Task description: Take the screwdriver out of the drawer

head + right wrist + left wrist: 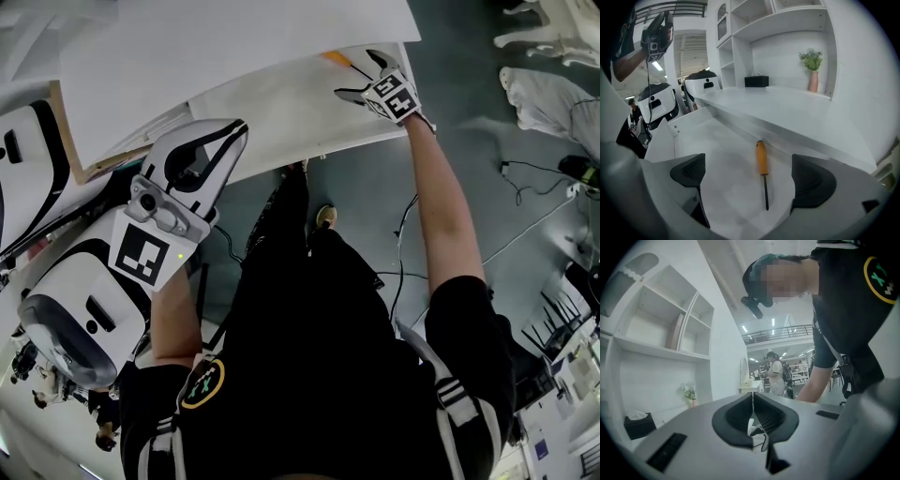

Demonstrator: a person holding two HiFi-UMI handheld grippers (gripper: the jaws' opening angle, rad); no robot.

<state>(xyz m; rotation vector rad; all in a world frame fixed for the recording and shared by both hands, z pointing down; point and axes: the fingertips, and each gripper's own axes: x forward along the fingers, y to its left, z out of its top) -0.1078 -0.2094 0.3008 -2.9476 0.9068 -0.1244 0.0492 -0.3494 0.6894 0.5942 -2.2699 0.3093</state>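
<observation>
Gripper, left: white two-jaw left gripper (231, 131) with black ribbed pads, held up off the left of the drawer, well apart from the screwdriver; in the left gripper view (752, 403) its jaws are pressed together with nothing between them.
Drawer: white flat-bottomed open drawer (281, 105), pulled out from under the white desk top (787, 110); floor (722, 154) bare except for the tool.
Screwdriver: orange-handled screwdriver with thin dark metal shaft (762, 164), lying flat on the drawer floor near the back wall, handle toward the desk, tip toward the camera; only the orange handle shows in the head view (336, 60).
Gripper, right: white right gripper (359, 73) reached out over the drawer; jaws spread wide (747, 176), holding nothing, the screwdriver lying between the two pads and touching neither.
Desk items: black rectangular tissue box (756, 81) at the back; to its right, small green plant in a pink vase (812, 70) against the shelf wall.
</observation>
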